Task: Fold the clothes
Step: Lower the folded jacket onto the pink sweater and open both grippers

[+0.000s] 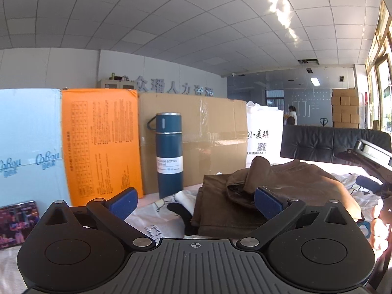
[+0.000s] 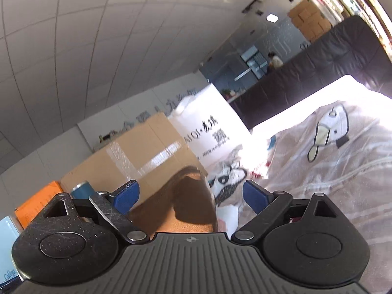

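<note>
In the left wrist view, the left tongs (image 1: 194, 202) stand spread wide with nothing between the blue pads (image 1: 121, 203). Just beyond them, at centre right of the frame, lies the folded dark brown garment (image 1: 245, 196), a bunched flap of it rising near the right pad. It rests on a white cloth printed with cartoon figures (image 1: 156, 218) that covers the surface.

Behind the garment, a tall dark blue vacuum bottle with a white label (image 1: 169, 156) stands upright at mid-frame. Behind it stands a taped brown cardboard box (image 1: 210, 132), with an orange printed box (image 1: 100, 142) to its left and a pale blue box (image 1: 27, 147) at the far left. A white bag with black lettering (image 1: 264, 132) stands to the right of the cardboard box. A colourful flat tin (image 1: 17, 223) lies at lower left. At the right edge, part of the other black device (image 1: 372, 161) shows above the cloth.

In the right wrist view, tilted and blurred, the right tongs (image 2: 191, 197) are likewise spread apart and grip nothing. The brown garment (image 2: 186, 203) shows between and beyond the pads, at lower centre. To the right spreads a beige striped cloth with a cartoon duck (image 2: 330, 147).
</note>
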Demonstrator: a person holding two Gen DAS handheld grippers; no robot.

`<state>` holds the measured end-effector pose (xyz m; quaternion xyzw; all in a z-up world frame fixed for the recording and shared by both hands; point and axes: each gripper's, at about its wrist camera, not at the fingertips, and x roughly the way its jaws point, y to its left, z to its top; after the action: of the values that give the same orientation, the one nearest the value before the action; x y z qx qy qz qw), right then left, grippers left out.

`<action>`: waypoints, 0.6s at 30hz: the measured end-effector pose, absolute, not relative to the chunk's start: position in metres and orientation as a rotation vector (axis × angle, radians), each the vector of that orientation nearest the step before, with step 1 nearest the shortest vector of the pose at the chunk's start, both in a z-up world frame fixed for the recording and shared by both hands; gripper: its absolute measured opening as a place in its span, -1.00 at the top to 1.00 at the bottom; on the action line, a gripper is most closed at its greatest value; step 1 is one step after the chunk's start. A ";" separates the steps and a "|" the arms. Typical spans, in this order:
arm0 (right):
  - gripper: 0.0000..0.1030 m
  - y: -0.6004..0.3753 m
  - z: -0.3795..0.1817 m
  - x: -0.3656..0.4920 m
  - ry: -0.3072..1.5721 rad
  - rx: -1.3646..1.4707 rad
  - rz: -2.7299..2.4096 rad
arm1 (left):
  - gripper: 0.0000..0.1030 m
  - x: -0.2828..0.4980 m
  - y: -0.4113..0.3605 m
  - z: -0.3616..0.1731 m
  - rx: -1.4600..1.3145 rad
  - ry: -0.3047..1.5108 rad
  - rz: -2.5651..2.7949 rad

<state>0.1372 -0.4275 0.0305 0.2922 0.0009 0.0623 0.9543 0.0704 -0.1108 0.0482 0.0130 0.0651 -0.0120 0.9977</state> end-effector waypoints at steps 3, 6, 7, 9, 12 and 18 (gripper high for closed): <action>-0.97 -0.410 0.043 0.101 -0.036 0.565 0.202 | -1.00 0.046 -0.096 0.055 -0.014 0.104 -0.013; -1.00 -0.385 0.052 0.072 0.041 0.596 0.338 | -1.00 0.024 -0.080 0.056 -0.062 0.096 -0.021; -1.00 -0.376 0.055 0.063 0.072 0.609 0.379 | -1.00 0.018 -0.075 0.056 -0.071 0.091 -0.022; -1.00 -0.355 0.058 0.041 0.111 0.610 0.390 | -1.00 0.005 -0.064 0.053 -0.082 0.080 -0.024; -1.00 -0.320 0.060 0.010 0.143 0.543 0.333 | -1.00 -0.011 -0.050 0.047 -0.077 0.057 -0.024; -1.00 -0.265 0.047 -0.016 0.166 0.400 0.113 | -1.00 -0.019 -0.029 0.036 -0.104 -0.011 -0.013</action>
<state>-0.0161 -0.2653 0.0472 0.1982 0.0822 0.0560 0.9751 -0.0187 -0.0295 0.0355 -0.0521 -0.0055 -0.0067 0.9986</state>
